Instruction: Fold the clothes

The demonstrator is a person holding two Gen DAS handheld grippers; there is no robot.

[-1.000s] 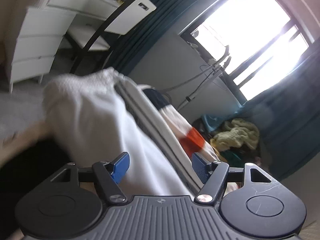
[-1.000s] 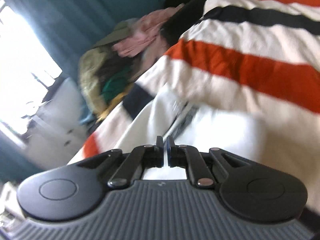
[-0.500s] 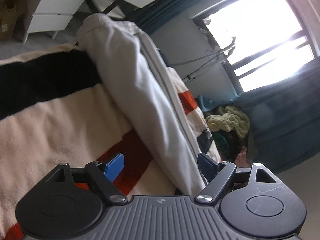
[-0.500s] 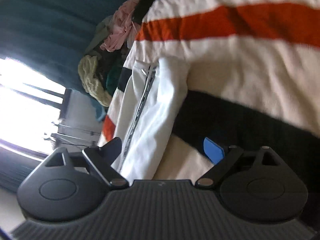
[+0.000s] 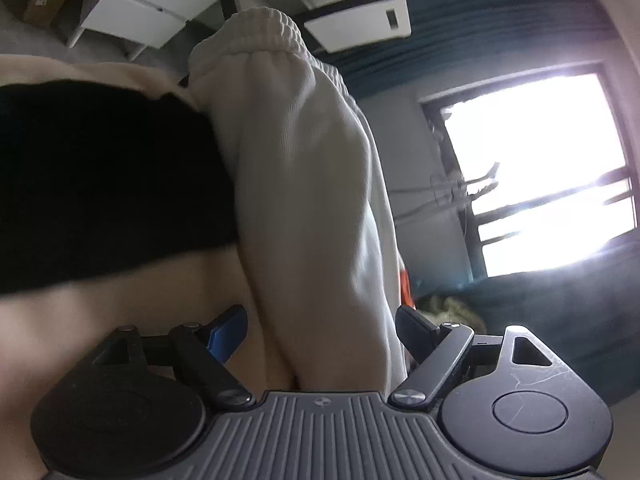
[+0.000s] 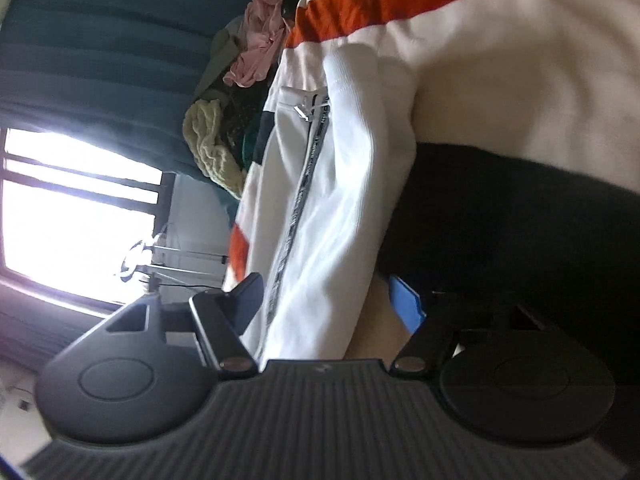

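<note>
White trousers (image 5: pixel 304 184) with an elastic waistband (image 5: pixel 260 28) lie as a long folded strip on a cream, black and orange striped blanket (image 5: pixel 100 288). My left gripper (image 5: pixel 320 328) sits low over the strip's near end, its jaws closing with the cloth between them, and a gap shows at the blue pad (image 5: pixel 230 330). In the right wrist view the trousers (image 6: pixel 332 208) show a dark side stripe. My right gripper (image 6: pixel 326 300) straddles their near end, jaws closing, and its blue pad (image 6: pixel 406 306) is clear of the cloth.
The blanket (image 6: pixel 520 80) covers a bed. A pile of clothes (image 6: pixel 256 40) and a yellow knit (image 6: pixel 208 140) lie beyond the bed near teal curtains. White drawers (image 5: pixel 140 12) stand behind the waistband. A bright window (image 5: pixel 540 168) is to the right.
The right gripper, shut a second ago, has opened wide. Both grippers have rolled and sunk towards the bed. The trousers, hanging before, now lie flat on the blanket.
</note>
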